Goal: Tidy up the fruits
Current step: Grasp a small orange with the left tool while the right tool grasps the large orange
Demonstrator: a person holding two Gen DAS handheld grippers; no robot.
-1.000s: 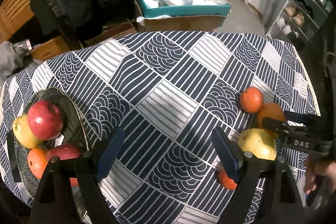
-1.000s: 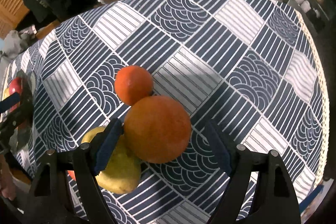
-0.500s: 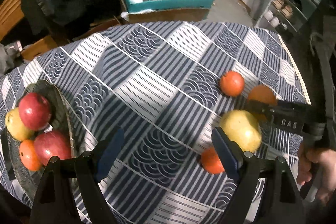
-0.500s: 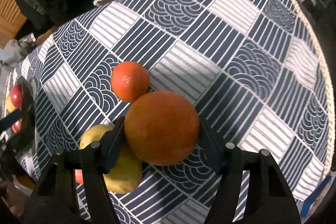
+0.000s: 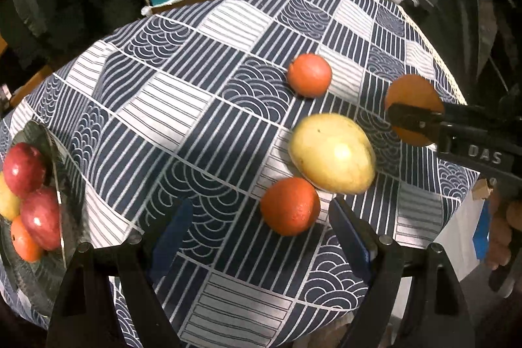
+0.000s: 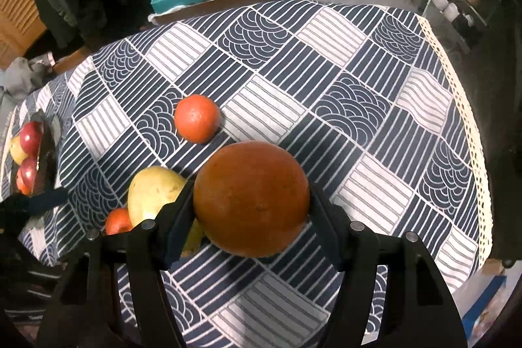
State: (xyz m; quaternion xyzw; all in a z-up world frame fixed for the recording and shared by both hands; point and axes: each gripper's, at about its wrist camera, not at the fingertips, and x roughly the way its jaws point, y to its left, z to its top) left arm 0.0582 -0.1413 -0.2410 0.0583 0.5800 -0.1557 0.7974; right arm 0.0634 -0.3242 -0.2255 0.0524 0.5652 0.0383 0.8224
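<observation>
Right tool: jaws clamped on the large round orange, raised just above the bench with its navy-and-white patterned cloth. Left tool: jaws wide apart, gripping nothing, a small reddish-orange fruit between its fingers. A yellow pear-shaped fruit lies just beyond, touching it. Dark bowl at the bench's left edge holds red, yellow and orange fruit.

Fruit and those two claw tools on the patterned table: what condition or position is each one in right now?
Large orange: clamped in the right gripper, whose jaws just closed on it.
Left gripper: open, empty, above the cloth.
Yellow fruit: loose on the tablecloth.
Near small orange: loose, beside the yellow fruit.
Far small orange: loose, alone.
Glass bowl: holding red, yellow and orange fruit.
</observation>
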